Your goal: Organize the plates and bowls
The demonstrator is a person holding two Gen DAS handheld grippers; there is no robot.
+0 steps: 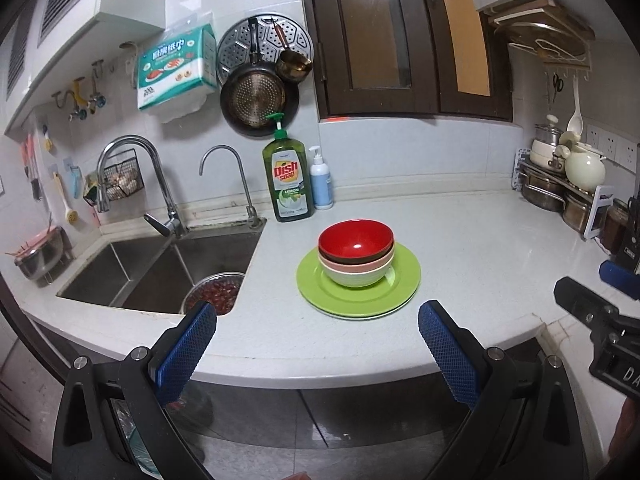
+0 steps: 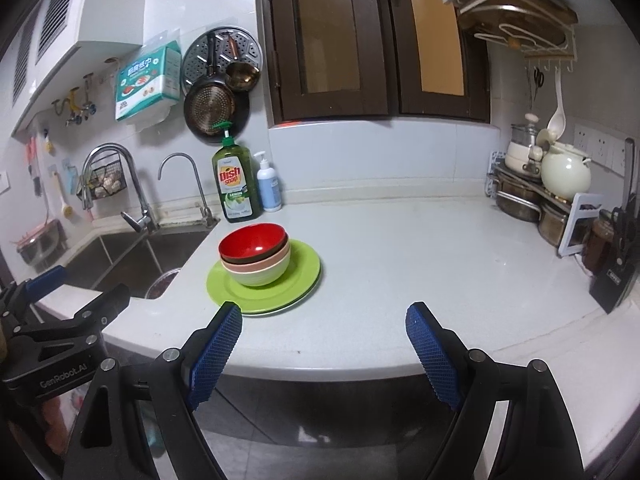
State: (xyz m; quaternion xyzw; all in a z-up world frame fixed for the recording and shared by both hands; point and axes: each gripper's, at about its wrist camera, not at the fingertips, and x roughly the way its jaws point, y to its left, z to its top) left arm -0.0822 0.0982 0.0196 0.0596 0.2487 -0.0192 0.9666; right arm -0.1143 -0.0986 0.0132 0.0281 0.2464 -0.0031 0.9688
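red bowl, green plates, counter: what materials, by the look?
Red bowl: glossy, sharp highlight inside; likely lacquered plastic or melamine, could be glazed ceramic.
Green plates: satin, uniform colour, thin rims; probably melamine or plastic.
Counter: pale, finely speckled, soft sheen, rounded edge; looks like engineered stone or solid surface.

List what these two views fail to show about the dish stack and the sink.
- Plates: both views show a second rim under the top one; any more are hidden.
- Lower bowls: insides covered by the red bowl.
- Sink strainer: partly behind the left gripper's fingers; in the right view, mostly behind the counter edge.
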